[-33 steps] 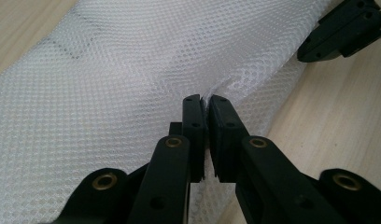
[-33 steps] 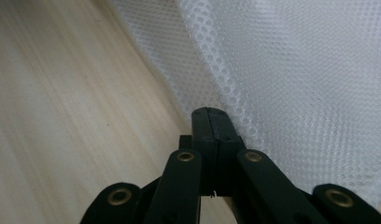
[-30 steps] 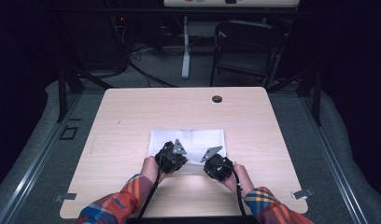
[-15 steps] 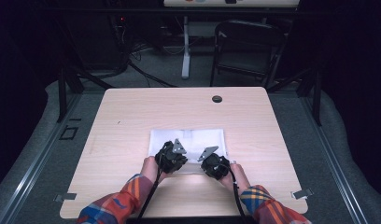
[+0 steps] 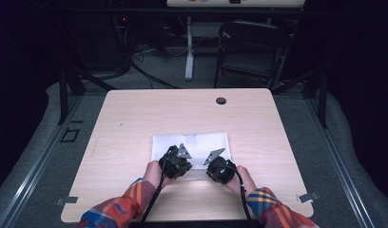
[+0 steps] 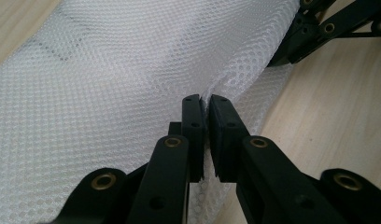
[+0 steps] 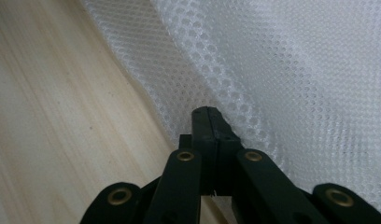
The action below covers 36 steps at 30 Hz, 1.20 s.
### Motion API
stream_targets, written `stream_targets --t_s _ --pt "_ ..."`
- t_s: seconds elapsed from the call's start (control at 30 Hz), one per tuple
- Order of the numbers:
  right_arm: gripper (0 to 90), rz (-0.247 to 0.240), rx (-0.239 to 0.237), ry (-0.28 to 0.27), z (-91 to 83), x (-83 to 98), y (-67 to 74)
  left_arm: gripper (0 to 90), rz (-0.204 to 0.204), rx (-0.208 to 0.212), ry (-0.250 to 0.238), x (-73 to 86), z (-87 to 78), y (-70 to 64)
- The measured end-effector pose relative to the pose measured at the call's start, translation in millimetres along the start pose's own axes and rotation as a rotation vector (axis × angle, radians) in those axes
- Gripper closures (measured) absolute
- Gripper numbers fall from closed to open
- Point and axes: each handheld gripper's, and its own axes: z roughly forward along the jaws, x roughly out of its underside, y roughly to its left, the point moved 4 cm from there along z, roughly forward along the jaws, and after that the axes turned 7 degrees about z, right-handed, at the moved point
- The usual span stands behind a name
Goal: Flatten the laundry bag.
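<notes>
While both grippers sit at the near edge of the white mesh cloth [image 5: 192, 145], the cloth itself lies flat on the wooden table [image 5: 135, 118], a little nearer the table's near edge than its far one and roughly midway between its left and right edges.

From above, the left gripper [image 5: 175, 161] is at the cloth's near-left part and the right gripper [image 5: 218, 166] at its near-right part, the two close together. In the left gripper view the jaws are pressed nearly together with a ridge of mesh pinched between them. In the right gripper view the jaws are fully closed at the hem (the fabric appears caught between them, though the bite looks shallow).

The risk lies in that thin hold. Open mesh is slippery and stretchy, so a quick lift could pull the edge out of the right jaws, leaving one side to drop. If the two hands move unevenly, the cloth would likely skew or bunch instead of folding cleanly. Each gripper may also have caught a single layer, so the lower layer could stay behind on the table.
</notes>
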Motion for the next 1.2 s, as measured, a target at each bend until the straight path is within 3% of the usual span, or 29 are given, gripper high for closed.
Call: stream_targets --t_s 0.3,0.8,1.2 --pt "90.0 -0.008 0.002 0.023 -2.8 2.9 4.1 84.6 -0.002 -0.007 0.004 -1.4 -5.4 -3.9" --pt "90.0 -0.030 -0.015 0.033 -5.4 6.3 8.2 84.4 -0.050 -0.030 0.005 -4.9 -12.5 -2.7" --pt "90.0 -0.035 -0.018 0.034 -6.6 8.3 10.4 84.9 -0.074 -0.061 -0.007 -17.8 -20.7 9.4"
